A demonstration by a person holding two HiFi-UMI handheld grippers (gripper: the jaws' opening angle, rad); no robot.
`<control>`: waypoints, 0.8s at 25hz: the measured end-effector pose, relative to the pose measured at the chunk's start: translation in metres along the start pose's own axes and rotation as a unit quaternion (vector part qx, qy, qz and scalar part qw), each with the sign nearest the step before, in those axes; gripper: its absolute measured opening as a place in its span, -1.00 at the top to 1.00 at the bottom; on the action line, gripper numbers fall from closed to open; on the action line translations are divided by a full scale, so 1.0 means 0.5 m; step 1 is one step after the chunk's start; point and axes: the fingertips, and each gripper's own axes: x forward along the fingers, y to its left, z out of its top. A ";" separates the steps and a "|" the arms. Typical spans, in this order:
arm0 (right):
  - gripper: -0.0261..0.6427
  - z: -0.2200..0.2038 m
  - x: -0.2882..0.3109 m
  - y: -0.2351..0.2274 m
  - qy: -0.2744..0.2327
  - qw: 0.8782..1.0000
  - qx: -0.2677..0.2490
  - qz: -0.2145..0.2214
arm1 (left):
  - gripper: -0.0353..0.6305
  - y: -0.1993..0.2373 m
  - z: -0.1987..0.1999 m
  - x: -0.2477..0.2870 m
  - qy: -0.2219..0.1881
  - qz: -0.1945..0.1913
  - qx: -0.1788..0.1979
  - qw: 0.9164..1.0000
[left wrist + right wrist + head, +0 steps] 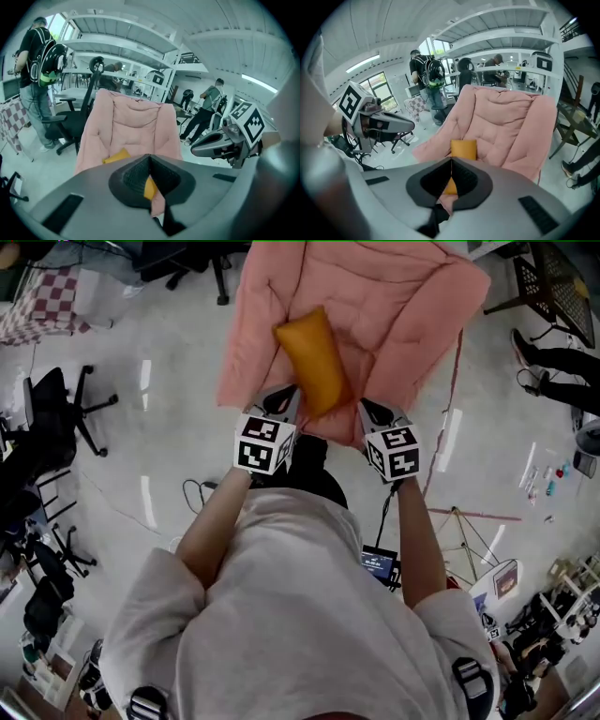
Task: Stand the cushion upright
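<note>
Open-plan lab or office: swivel chairs [56,413], desks [513,69], monitor [543,61], floor cables [194,491], several people [33,70].

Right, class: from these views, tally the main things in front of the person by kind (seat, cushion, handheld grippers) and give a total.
Pink quilted padded chair: 1
Orange rectangular fabric cushion: 1
Grey handheld grippers, left gripper and right gripper: 2
Total: 4
</note>
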 end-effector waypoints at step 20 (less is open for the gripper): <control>0.89 -0.119 0.233 -0.103 0.065 0.994 0.004 0.084 | 0.85 0.080 -0.177 0.180 0.064 0.026 -0.066 0.995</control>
